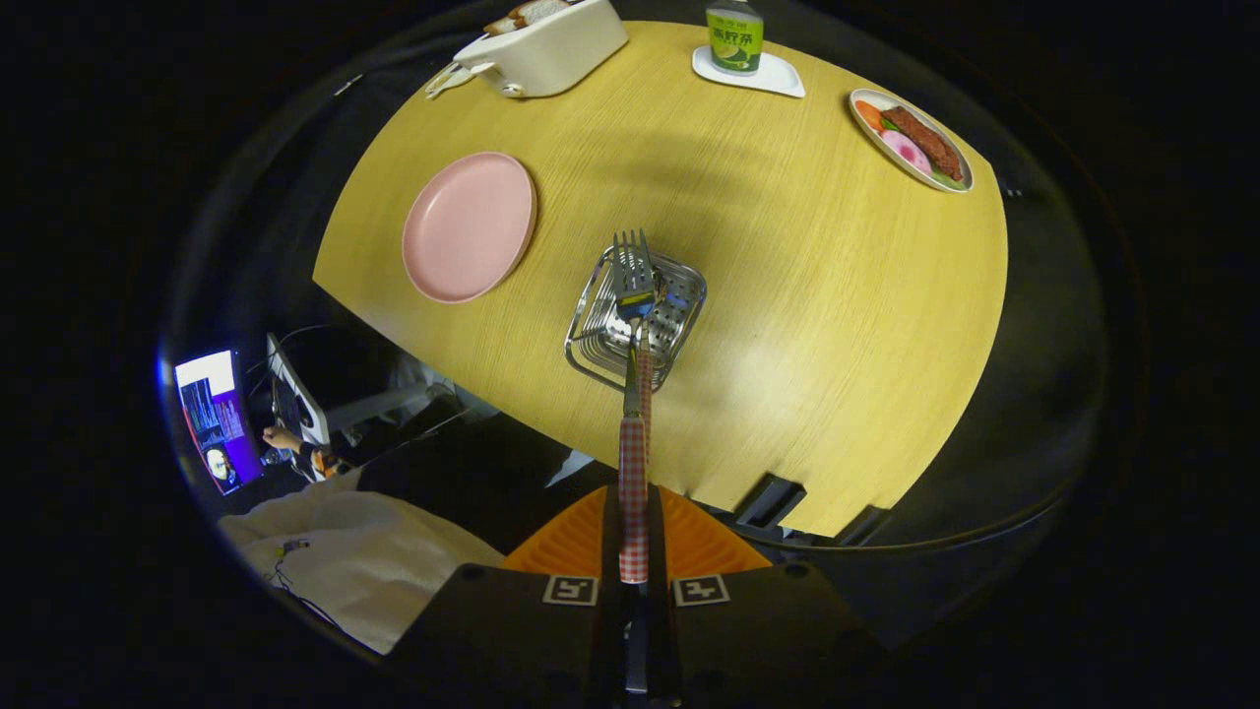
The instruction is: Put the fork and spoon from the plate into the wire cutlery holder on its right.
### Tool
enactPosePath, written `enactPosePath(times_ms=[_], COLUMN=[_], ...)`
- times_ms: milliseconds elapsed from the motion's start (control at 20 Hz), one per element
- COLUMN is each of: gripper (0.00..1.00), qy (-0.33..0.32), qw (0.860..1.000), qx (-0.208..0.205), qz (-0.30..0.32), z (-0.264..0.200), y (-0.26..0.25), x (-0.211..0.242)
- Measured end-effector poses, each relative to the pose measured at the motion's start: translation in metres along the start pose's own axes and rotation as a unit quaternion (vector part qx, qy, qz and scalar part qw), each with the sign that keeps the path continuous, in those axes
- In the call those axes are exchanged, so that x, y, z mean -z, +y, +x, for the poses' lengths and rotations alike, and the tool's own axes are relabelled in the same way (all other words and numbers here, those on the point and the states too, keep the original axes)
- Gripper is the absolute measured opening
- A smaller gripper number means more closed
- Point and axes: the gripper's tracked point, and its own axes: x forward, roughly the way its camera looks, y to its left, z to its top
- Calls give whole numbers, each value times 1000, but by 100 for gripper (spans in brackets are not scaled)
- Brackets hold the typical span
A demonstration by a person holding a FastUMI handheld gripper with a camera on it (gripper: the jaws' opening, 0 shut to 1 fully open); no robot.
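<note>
My gripper [633, 537] is shut on the red-checked handle of a metal fork [632, 266]. The fork points away from me, and its tines hang above the wire cutlery holder [591, 325], high over the table. A second checked handle [646, 379] runs beside the fork's neck down into the holder; I cannot tell whether it is the spoon. The pink plate [470, 226] lies to the left of the holder with nothing on it.
The round wooden table [807, 295] carries a white toaster with bread [546, 44] at the far side, a green bottle on a white coaster [735, 37], and a plate of food [913, 140]. A screen and a person's hand [281, 436] are beyond the table's left edge.
</note>
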Motion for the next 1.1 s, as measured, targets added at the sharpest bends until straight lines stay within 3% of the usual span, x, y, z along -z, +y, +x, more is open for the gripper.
enactPosePath(times_ms=[450, 850, 1000, 1100], gripper=[13, 19, 62, 83], qy=[106, 107, 74, 44], qw=[994, 994, 997, 998], qx=[-1, -11, -18, -27], qz=[-34, -13, -20, -21], z=[9, 12, 2, -6], y=[-10, -10, -6, 0], x=[-3, -25, -34, -38])
